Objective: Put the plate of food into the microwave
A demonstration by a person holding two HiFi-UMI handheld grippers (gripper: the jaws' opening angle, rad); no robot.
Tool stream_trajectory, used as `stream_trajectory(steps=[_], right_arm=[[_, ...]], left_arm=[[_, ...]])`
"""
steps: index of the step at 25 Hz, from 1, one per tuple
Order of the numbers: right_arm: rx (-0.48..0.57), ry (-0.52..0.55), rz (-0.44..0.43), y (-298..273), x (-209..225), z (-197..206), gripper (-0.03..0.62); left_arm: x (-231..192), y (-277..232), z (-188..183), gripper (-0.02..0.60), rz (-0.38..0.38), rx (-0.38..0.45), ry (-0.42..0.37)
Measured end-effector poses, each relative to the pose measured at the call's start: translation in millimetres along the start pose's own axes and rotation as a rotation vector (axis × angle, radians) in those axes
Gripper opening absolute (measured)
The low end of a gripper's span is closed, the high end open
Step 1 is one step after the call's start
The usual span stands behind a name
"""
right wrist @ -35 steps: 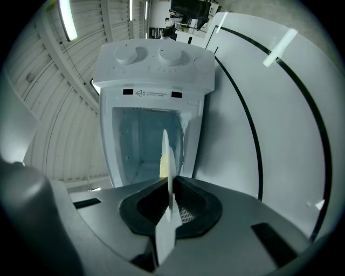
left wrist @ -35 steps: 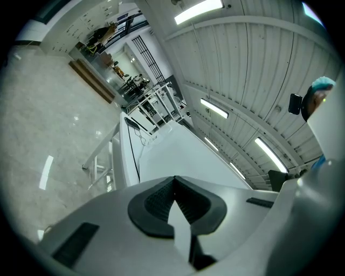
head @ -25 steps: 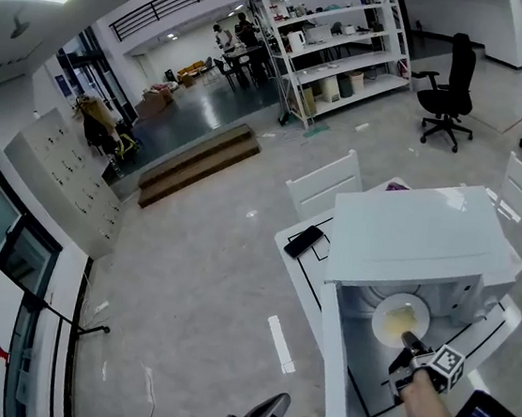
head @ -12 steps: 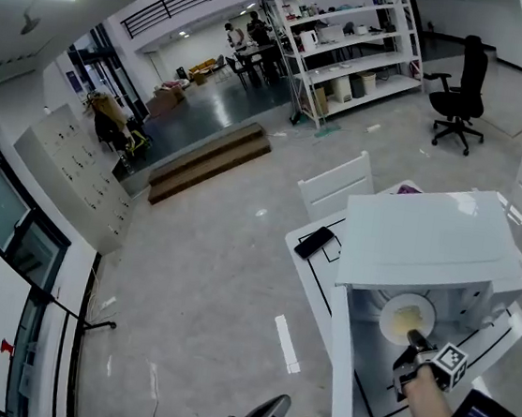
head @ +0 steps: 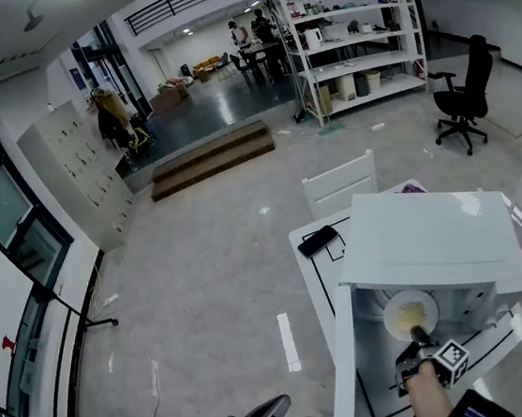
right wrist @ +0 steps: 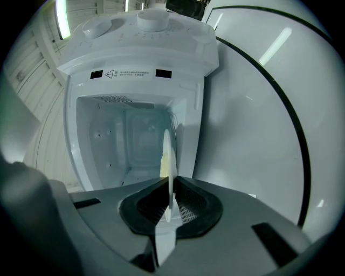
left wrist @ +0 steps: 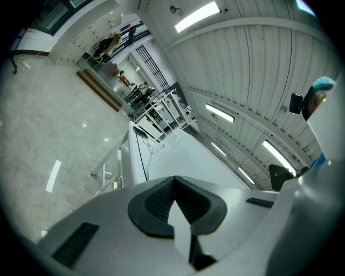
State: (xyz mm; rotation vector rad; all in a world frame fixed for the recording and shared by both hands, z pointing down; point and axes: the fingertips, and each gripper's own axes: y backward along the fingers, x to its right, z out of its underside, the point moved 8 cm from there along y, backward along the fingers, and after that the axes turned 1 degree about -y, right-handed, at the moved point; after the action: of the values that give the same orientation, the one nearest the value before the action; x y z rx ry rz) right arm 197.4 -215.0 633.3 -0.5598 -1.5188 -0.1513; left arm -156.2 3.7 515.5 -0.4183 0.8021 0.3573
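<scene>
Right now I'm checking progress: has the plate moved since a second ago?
Yes, slightly: the plate, in the right gripper, has edged inward, further under the front edge of the microwave.

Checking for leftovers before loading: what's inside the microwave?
The microwave cavity shows bare white walls. The plate, edge-on in the right claw, hides a thin strip, and the claw covers the near floor.
</scene>
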Motion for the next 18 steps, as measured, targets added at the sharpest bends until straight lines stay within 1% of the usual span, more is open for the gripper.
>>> stream_trajectory(steps=[5, 8, 12, 18], right_arm=[[0.004, 0.024, -0.012, -6, 2, -5, 0.017], [-0.006, 0.018, -0.006, -7, -4, -3, 0.017], [-0.019, 0.039, -0.027, -11, -6, -6, 0.017], [-0.027, 0.048, -0.037, -17, -8, -6, 0.017]], left_arm=[[0, -1, 1, 0.006, 0.005, 0.003, 0.002], [0, 0, 2, 0.006, 0.003, 0.005, 0.001], [3, 0, 3, 0.006, 0.002, 0.012, 0.004], [3, 0, 0, 0.006, -0.003, 0.015, 0.008]])
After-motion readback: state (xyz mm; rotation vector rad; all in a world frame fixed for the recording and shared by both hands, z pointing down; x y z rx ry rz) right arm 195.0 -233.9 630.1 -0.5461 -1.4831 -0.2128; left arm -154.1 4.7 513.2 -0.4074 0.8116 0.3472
